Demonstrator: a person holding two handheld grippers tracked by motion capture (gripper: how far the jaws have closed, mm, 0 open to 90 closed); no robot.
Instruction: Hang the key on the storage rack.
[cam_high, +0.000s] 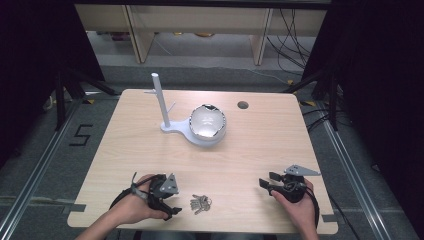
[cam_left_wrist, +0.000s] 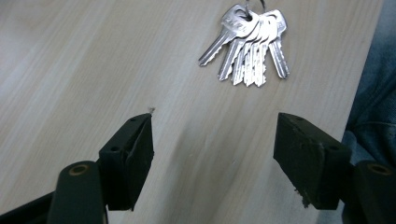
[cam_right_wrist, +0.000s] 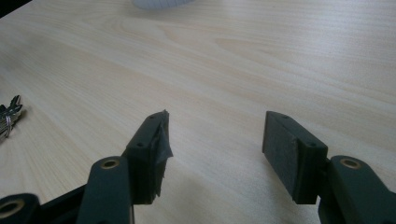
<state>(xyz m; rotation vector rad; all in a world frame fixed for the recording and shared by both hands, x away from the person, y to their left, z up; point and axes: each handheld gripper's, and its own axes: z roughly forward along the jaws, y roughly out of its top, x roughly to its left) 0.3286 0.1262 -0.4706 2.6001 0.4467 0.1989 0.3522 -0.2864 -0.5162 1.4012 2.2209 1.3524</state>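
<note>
Pale wooden table (cam_high: 150, 150), silver key bunch (cam_left_wrist: 250, 44)

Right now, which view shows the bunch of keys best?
The left gripper view: the bunch of keys lies close ahead of the open jaws, blades distinct. The high view shows it small near the table's front edge; the right gripper view catches it cropped at its left border.

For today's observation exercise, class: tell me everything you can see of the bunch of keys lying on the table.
The bunch of keys is a handful of silvery, metal-looking keys threaded on a ring, fanned out with their toothed blades side by side. It lies flat on the pale wooden table near the person's edge, between the two grippers and closer to the left gripper. Only the tabletop touches it. In the left gripper view it lies just ahead of the open jaws, not between them.
</note>
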